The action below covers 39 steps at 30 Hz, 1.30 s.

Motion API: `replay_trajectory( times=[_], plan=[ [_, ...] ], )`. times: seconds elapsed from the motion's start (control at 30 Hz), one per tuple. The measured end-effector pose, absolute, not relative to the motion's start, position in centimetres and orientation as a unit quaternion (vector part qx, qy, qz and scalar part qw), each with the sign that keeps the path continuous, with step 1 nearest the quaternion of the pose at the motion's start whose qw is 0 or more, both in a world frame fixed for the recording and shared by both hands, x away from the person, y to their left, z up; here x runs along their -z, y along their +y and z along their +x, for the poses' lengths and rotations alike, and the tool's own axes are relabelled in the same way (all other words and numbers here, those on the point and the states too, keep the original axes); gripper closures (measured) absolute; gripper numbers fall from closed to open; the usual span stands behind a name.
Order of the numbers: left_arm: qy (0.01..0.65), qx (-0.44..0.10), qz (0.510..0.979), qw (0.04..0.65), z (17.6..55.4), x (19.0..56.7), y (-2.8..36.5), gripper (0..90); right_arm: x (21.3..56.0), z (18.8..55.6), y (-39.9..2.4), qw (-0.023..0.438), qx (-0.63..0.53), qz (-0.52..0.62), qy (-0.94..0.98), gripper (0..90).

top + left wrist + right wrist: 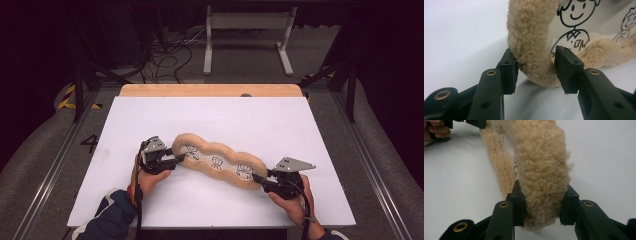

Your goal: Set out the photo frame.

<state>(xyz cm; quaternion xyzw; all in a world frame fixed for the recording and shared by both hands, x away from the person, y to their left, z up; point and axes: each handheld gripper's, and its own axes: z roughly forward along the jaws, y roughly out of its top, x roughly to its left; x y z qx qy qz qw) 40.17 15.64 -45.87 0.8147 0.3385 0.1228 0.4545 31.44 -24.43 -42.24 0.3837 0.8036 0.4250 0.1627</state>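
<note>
A: From the high view, what have we got?

B: A long plush frame (218, 161) with a fleecy tan rim and cartoon figures printed on its clear middle lies slantwise on the white desk (260, 117). The left gripper (176, 158) bites one end, the right gripper (258, 178) the other, so the frame spans the stretch between the two sets of jaws.

A: And the left gripper view?

B: The jaws of the left gripper (536, 71) straddle the rim of the plush frame (530, 37). The left one presses into the fleece, the right one touches its inner edge just beside the printed figure (571, 27). A light pinch, I'd say, not a deep one.

A: The right gripper view?

B: Here the right gripper (542, 206) clamps the plush frame (541, 160) firmly; the fleece bulges between the jaws. The other hand (435, 131) shows far beyond them.

A: What could go wrong?

B: Judging by the shallower left hold, a lift or pull could let that end slip out, since pile compresses and slides. Pulling the ends apart unevenly might also twist the frame or crease the clear panel.
</note>
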Motion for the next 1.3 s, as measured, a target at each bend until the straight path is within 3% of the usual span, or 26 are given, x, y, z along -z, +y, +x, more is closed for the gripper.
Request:
replay_trajectory(
  times=[0.13, 0.3, 0.5, 0.73, 0.9, 1.3],
  plan=[
    [0.305, -0.151, 0.829, 0.444, 40.1, 45.5, 15.7, 50.4, 42.2, 31.4, -24.4, 0.166, -0.426, 0.390, 0.799, 61.3],
    [0.295, -0.172, 0.827, 0.447, 40.2, 44.8, 15.9, 36.7, 42.1, 30.9, -24.6, 0.173, -0.430, 0.394, 0.794, 58.2],
    [0.269, -0.184, 0.829, 0.454, 40.5, 44.1, 15.9, 35.2, 41.8, 30.0, -24.8, 0.186, -0.424, 0.395, 0.794, 60.9],
    [0.245, -0.186, 0.838, 0.450, 40.3, 43.9, 15.7, 43.7, 41.7, 29.6, -24.7, 0.188, -0.421, 0.398, 0.793, 61.7],
    [0.256, -0.180, 0.839, 0.446, 40.6, 44.1, 15.7, 47.5, 41.8, 29.5, -24.8, 0.189, -0.416, 0.408, 0.791, 57.0],
    [0.257, -0.173, 0.852, 0.422, 40.8, 44.6, 15.5, 53.4, 42.0, 29.8, -24.8, 0.191, -0.417, 0.402, 0.793, 64.0]
  ],
)
